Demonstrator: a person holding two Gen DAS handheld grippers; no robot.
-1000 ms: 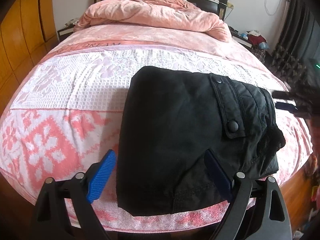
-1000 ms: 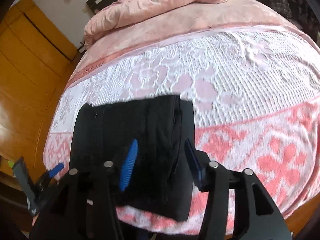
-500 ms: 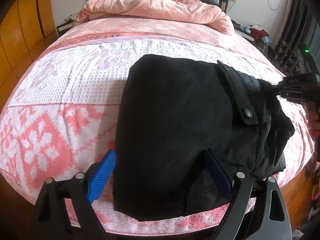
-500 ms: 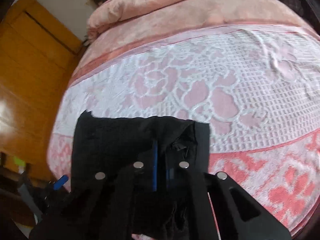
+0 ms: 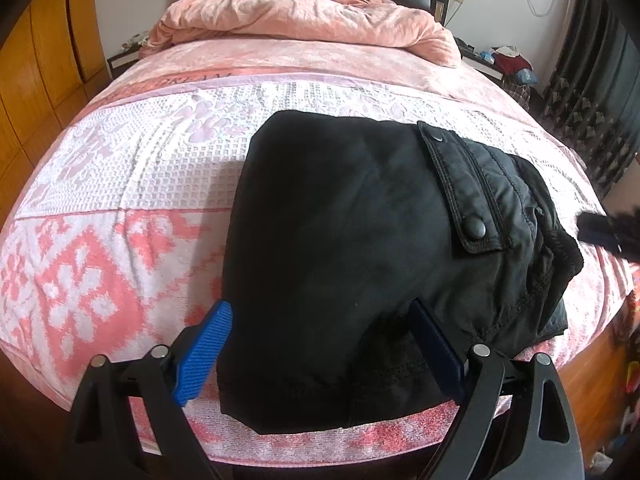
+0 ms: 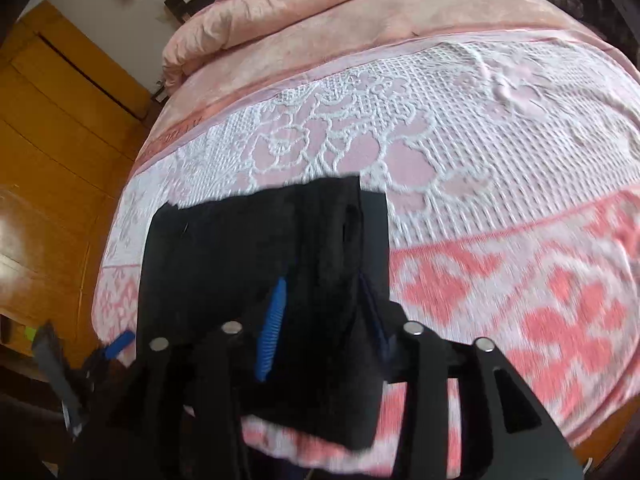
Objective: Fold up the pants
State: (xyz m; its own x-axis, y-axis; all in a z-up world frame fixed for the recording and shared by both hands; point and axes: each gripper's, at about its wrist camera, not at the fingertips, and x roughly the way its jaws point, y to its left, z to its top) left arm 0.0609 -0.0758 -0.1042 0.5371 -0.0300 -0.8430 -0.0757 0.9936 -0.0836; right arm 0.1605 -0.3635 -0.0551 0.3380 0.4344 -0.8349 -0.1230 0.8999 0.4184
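Pants (image 5: pixel 344 248), black and folded into a thick bundle, lie at the bed's (image 5: pixel 100 184) near edge. Left hand-held gripper (image 5: pixel 320 344) gapes around them; right hand-held gripper (image 6: pixel 320 316) is opening, cloth between. Soft, floppy, probably light: pinch the layered edge. Blanket lettering unreadable.

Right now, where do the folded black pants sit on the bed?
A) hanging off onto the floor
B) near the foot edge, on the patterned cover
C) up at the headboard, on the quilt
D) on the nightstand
B: the black pants lie flat on the pink-and-white cover, far from the rumpled quilt by the headboard.
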